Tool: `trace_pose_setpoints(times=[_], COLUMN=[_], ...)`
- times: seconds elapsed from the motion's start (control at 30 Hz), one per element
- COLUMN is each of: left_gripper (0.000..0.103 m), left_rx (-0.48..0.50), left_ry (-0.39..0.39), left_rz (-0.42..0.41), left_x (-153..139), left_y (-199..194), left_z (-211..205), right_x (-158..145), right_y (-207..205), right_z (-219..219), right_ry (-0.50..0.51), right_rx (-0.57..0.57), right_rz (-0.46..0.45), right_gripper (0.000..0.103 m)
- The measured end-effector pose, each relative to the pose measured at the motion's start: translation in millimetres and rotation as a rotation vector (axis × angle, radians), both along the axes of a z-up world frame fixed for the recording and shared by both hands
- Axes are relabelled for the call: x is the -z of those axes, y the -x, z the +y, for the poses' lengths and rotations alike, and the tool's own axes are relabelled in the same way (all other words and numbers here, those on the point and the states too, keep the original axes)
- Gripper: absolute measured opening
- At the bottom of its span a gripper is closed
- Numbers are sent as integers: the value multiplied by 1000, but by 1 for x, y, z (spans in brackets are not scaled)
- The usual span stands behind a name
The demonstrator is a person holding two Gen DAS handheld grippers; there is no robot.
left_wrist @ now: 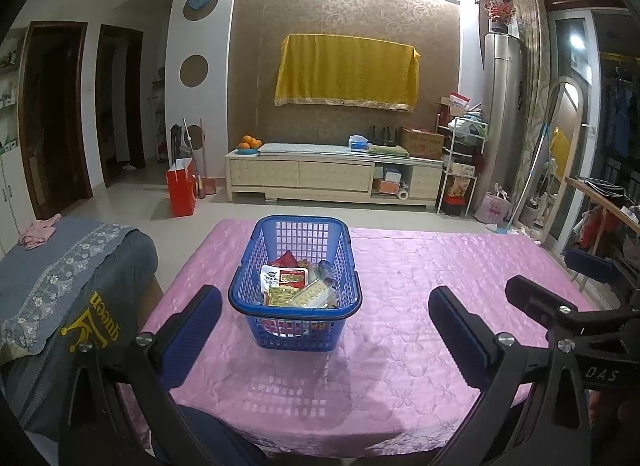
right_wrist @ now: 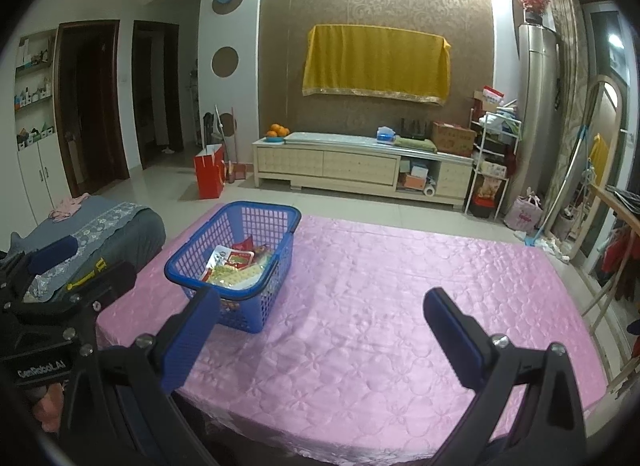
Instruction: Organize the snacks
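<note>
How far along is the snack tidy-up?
Done: the snack packets all lie in the blue basket, with none on the pink cloth. In hand: nothing; the left gripper and right gripper are open and empty. Nothing obvious is left.

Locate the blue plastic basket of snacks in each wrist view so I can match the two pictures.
Left wrist view: the blue basket stands centre frame on the pink tablecloth, between the open left gripper's fingers.
Right wrist view: it stands left of centre, just beyond the open right gripper's left finger.
Shared landmark: the yellow cloth hanging on the far wall.
</note>
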State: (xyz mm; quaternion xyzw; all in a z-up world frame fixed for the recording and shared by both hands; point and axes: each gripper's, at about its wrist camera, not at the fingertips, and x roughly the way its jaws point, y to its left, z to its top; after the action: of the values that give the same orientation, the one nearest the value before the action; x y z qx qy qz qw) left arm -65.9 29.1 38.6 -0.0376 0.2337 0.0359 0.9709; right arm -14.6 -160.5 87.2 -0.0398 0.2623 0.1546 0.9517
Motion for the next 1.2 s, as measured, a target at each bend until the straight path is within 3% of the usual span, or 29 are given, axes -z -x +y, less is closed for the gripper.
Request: trace_pose_setpoints(times=[1.2], left_gripper=[102], left_rx=[10], left_ry=[0], left_rz=[10], left_x=[2], left_y=[2], left_z=[4], right_x=[-2], right_y=[8], right_z=[1], right_ry=[-7], right_rx=[10], right_rz=[4], right_gripper=[103])
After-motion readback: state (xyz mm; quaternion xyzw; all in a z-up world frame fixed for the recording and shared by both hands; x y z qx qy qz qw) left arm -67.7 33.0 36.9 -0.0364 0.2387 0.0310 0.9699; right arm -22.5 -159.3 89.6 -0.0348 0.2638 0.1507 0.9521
